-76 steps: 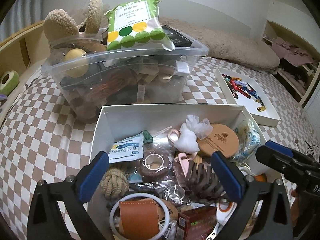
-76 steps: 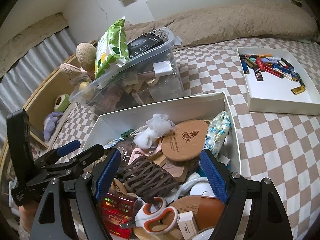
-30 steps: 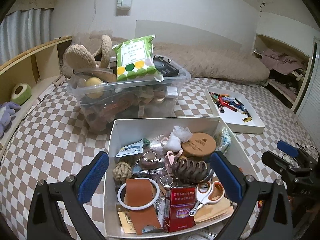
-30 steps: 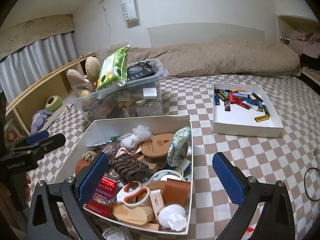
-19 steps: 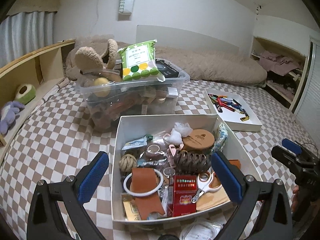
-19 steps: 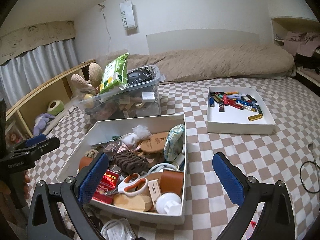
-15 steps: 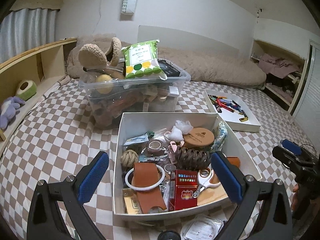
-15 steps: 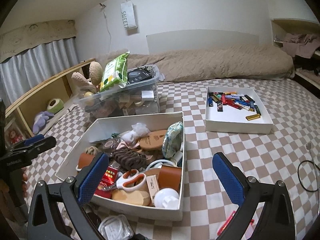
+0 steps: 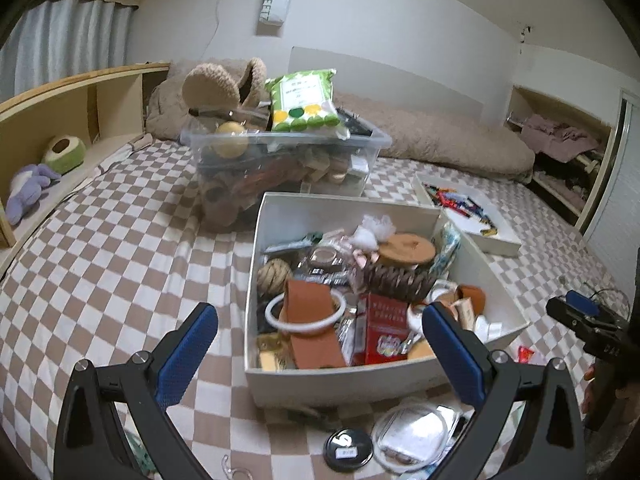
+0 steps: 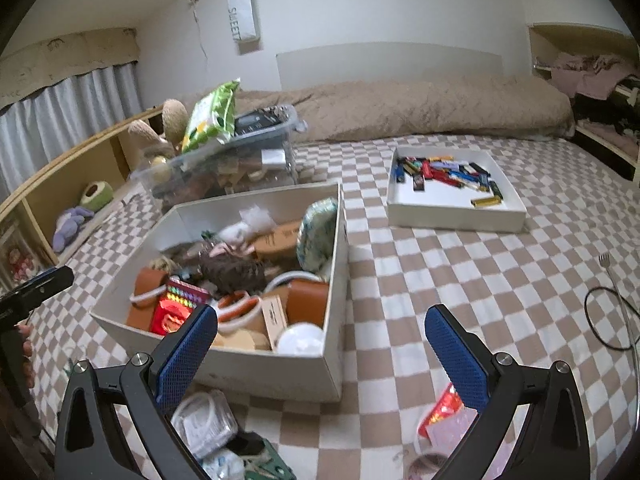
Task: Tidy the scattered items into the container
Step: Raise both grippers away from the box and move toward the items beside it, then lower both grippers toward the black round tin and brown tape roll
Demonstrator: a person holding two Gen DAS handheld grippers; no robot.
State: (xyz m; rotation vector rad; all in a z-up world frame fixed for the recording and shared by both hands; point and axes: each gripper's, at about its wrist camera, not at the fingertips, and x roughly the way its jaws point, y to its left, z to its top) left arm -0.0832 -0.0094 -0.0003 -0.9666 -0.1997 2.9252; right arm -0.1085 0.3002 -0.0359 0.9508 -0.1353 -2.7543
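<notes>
A white cardboard box [image 9: 344, 388] [image 10: 256, 368] full of small items stands on the checkered bed. Loose items lie in front of it: a clear round case [image 9: 412, 438] [image 10: 204, 424], a black round tin [image 9: 347, 442] and a red packet [image 10: 442, 412] [image 9: 526, 354]. My left gripper [image 9: 320, 352] is open and empty, held above the bed in front of the box. My right gripper [image 10: 320, 352] is open and empty, over the box's near right corner; it also shows at the right edge of the left wrist view [image 9: 588, 320].
A clear plastic bin [image 9: 280, 160] heaped with a green packet and plush things stands behind the box. A white tray [image 10: 456, 216] of small colourful sticks lies to the right. A wooden shelf [image 9: 72, 128] with soft toys runs along the left. A black cable [image 10: 608, 320] lies at far right.
Both grippers have drawn back and up from inside the box. The whole box and the loose items in front of it have come into view.
</notes>
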